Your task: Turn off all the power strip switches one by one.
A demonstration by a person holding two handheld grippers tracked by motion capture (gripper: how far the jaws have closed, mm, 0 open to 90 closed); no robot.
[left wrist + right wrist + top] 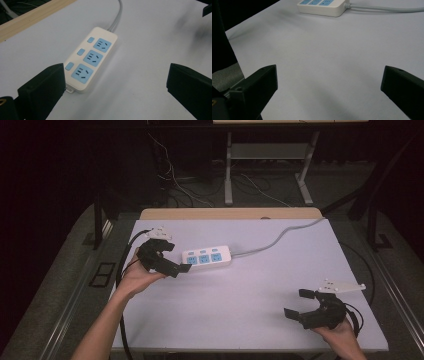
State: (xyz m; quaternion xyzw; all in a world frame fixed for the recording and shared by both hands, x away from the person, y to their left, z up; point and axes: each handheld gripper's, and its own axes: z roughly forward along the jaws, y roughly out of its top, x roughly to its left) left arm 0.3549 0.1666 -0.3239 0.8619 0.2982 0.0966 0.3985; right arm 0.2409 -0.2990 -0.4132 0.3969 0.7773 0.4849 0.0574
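The right gripper (299, 303), jaws spread and empty, waits well short of the white plastic power strip with blue sockets (207, 257), probably held in reserve. The left gripper (177, 256), jaws also spread wide, sits at the strip's near end, apparently lined up to grasp it.

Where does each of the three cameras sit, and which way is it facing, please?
High view: above the person's side, looking forward and down on the white table; both forearms, the left gripper and right gripper show.
Left gripper view: rides the left gripper, looking along its open jaws at the power strip close ahead.
Right gripper view: rides the right gripper, looking across bare table between its open jaws toward the strip far off.
All three views share the power strip and its grey cable.
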